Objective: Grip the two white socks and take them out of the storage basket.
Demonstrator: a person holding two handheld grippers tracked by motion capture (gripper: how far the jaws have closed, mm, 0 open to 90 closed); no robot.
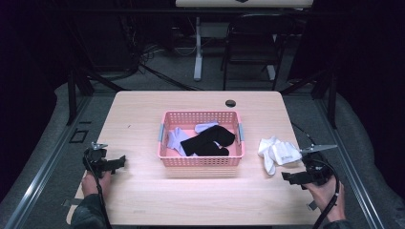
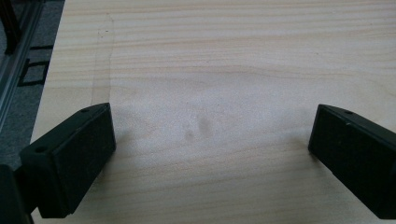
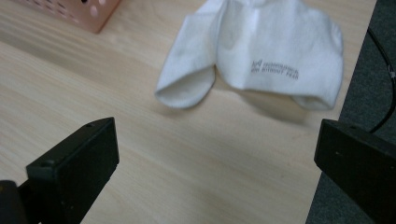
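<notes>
A pink basket (image 1: 200, 161) stands mid-table holding a black sock (image 1: 207, 140) and pale lavender socks (image 1: 176, 139). To its right lies a pair of white socks (image 1: 277, 152), also seen in the right gripper view as white socks (image 3: 261, 51) with grey lettering. My right gripper (image 1: 292, 177) hovers just in front of those socks near the table's right edge, open and empty (image 3: 215, 158). My left gripper (image 1: 119, 162) rests at the left side over bare wood, jaws wide apart (image 2: 210, 149) with nothing between them.
A corner of the pink basket (image 3: 79, 11) shows at the top left of the right gripper view. A dark round hole (image 1: 230, 103) is in the table's far edge. Beyond stand a chair (image 1: 253, 43) and a table leg (image 1: 197, 47). A cable (image 3: 380, 51) lies off the right edge.
</notes>
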